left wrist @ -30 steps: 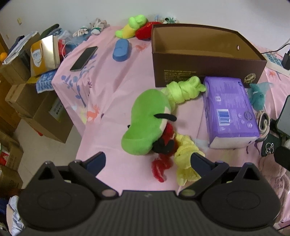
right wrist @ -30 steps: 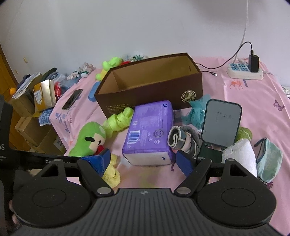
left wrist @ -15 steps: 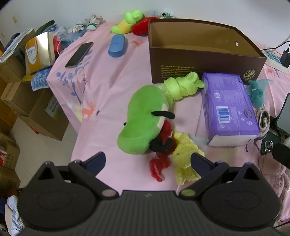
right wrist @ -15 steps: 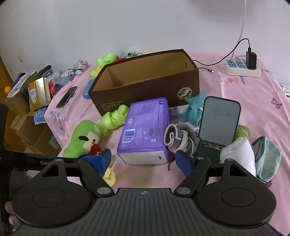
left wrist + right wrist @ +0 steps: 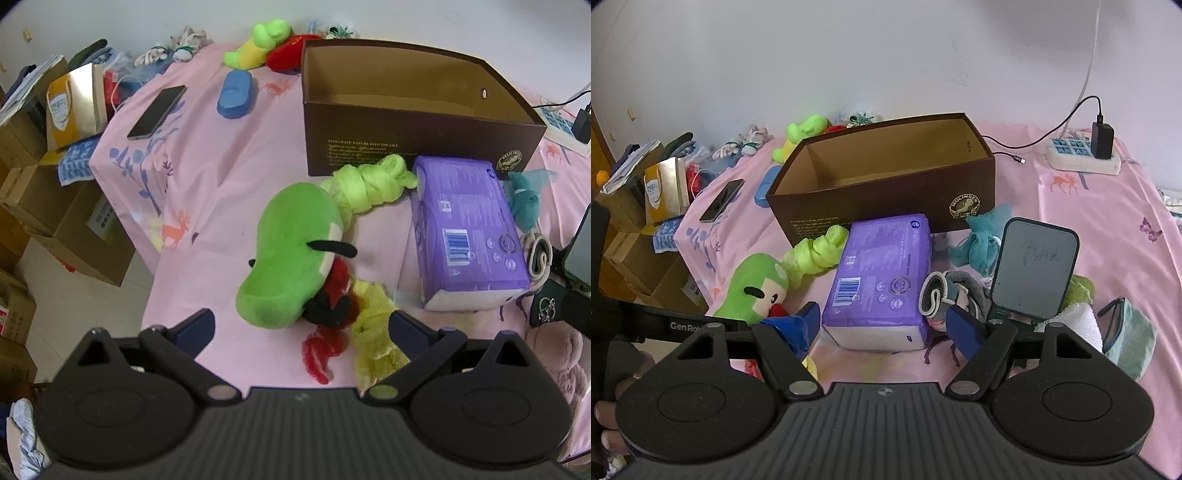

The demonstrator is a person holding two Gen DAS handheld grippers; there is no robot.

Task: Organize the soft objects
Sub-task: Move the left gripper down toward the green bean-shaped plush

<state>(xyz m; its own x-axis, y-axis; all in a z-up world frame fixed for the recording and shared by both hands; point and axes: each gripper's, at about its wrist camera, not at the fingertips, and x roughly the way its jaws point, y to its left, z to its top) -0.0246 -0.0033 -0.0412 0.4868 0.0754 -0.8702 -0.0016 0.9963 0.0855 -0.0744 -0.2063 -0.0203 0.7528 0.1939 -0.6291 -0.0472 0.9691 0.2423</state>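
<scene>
A green plush bird with red and yellow tufts lies on the pink bedsheet, in front of an empty brown cardboard box. A lime knotted cloth lies between the two. My left gripper hovers open just short of the plush. My right gripper stands open over the near end of a purple tissue pack. A grey rolled sock and a teal cloth lie to the pack's right.
A standing phone, a white towel and a mint pouch sit at right. A power strip lies at the far right. A flat phone, a blue case and more plush toys lie beyond. Cardboard boxes line the bed's left edge.
Both grippers have drifted a little and tilted up, so the scene sits slightly lower and nearer in each view. Nothing was grasped or moved.
</scene>
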